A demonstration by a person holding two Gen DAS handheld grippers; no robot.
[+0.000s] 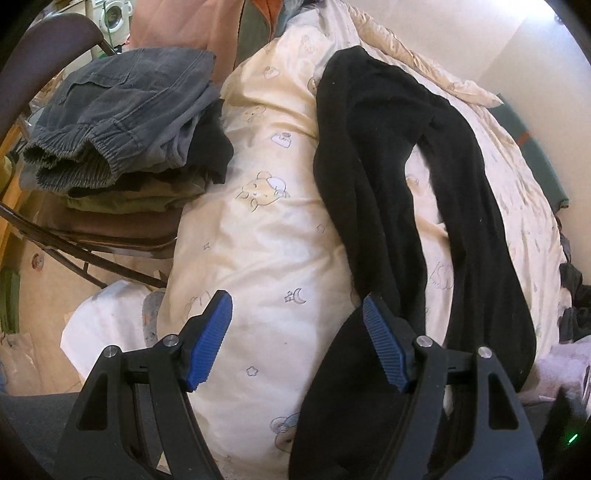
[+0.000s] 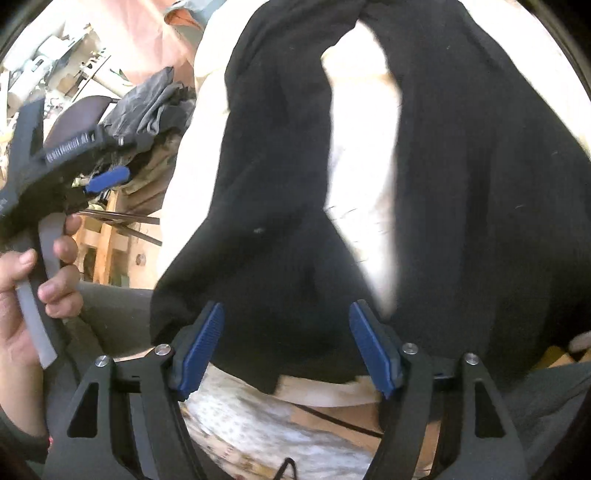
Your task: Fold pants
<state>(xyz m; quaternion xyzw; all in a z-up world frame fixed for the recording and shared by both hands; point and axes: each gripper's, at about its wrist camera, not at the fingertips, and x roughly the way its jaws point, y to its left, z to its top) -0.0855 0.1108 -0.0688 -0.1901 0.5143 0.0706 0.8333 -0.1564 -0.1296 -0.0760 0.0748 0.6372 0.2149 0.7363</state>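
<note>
Black pants (image 1: 388,147) lie lengthwise on a cream printed duvet (image 1: 266,229), in two long strips with a gap of duvet between them. My left gripper (image 1: 295,301) is open above bare duvet, its right finger over the near left edge of the pants. In the right wrist view the black pants (image 2: 277,184) fill most of the frame. My right gripper (image 2: 286,308) is open just above their near end, with black cloth showing between the pads but not pinched. A hand (image 2: 37,266) holds the left gripper (image 2: 88,166) at the left.
A stack of folded clothes, grey corduroy pants (image 1: 122,110) on top, rests on a folding chair (image 1: 110,236) left of the bed. A washing machine (image 1: 110,14) stands far back. A patterned white cloth (image 2: 266,424) and a dark cable (image 2: 332,417) lie below the bed's near edge.
</note>
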